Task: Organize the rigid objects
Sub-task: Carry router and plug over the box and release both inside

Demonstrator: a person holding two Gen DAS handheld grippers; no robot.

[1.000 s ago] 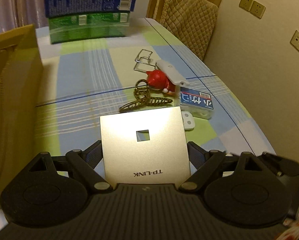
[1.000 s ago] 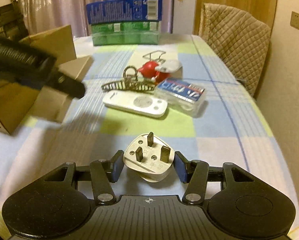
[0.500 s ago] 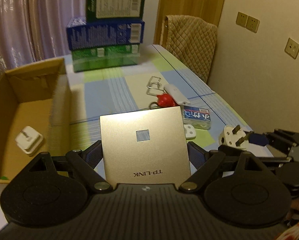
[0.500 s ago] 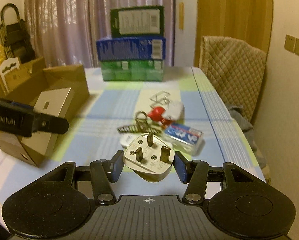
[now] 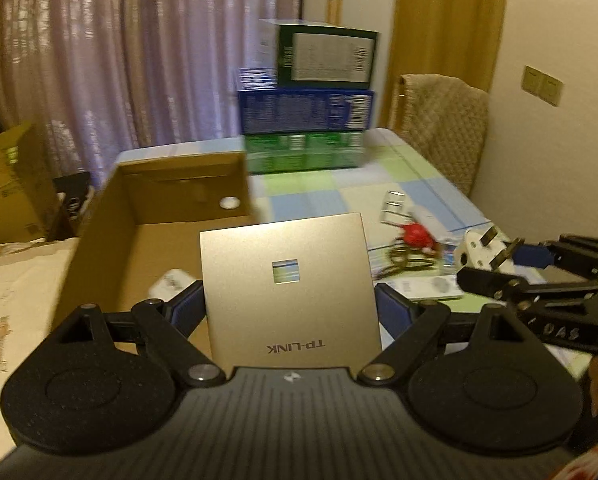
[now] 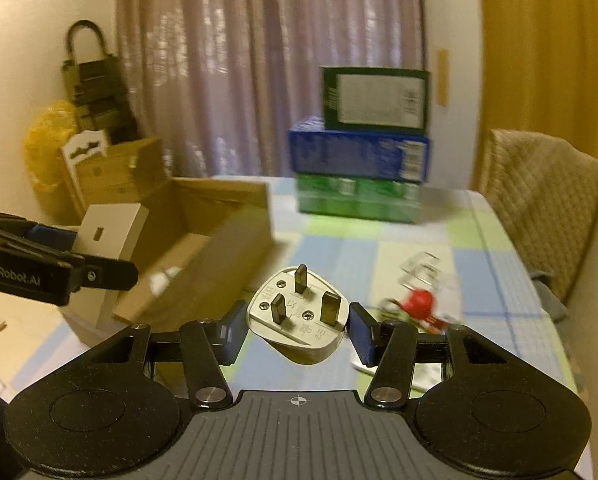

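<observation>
My left gripper (image 5: 289,306) is shut on a flat gold TP-LINK panel (image 5: 289,288) with a small square hole, held up over the near edge of an open cardboard box (image 5: 111,236). A white adapter (image 5: 169,282) lies inside the box. In the right wrist view my right gripper (image 6: 297,330) is shut on a white three-pin plug (image 6: 299,318), raised above the table. The same plug (image 5: 477,250) shows at the right of the left wrist view. The panel (image 6: 113,236) and the box (image 6: 203,264) appear to the left in the right wrist view.
On the checked tablecloth (image 5: 323,184) lie a red toy (image 5: 417,236), a metal clip (image 5: 393,208), a hair claw (image 5: 403,258) and a white remote (image 5: 427,288). Stacked green and blue cartons (image 5: 307,128) stand at the far end. A quilt-covered chair (image 6: 539,204) is at the right.
Both grippers have risen and swung left toward the cardboard box, still holding the panel and the plug. The box's inside has come into view and the loose items have dropped to the right.
</observation>
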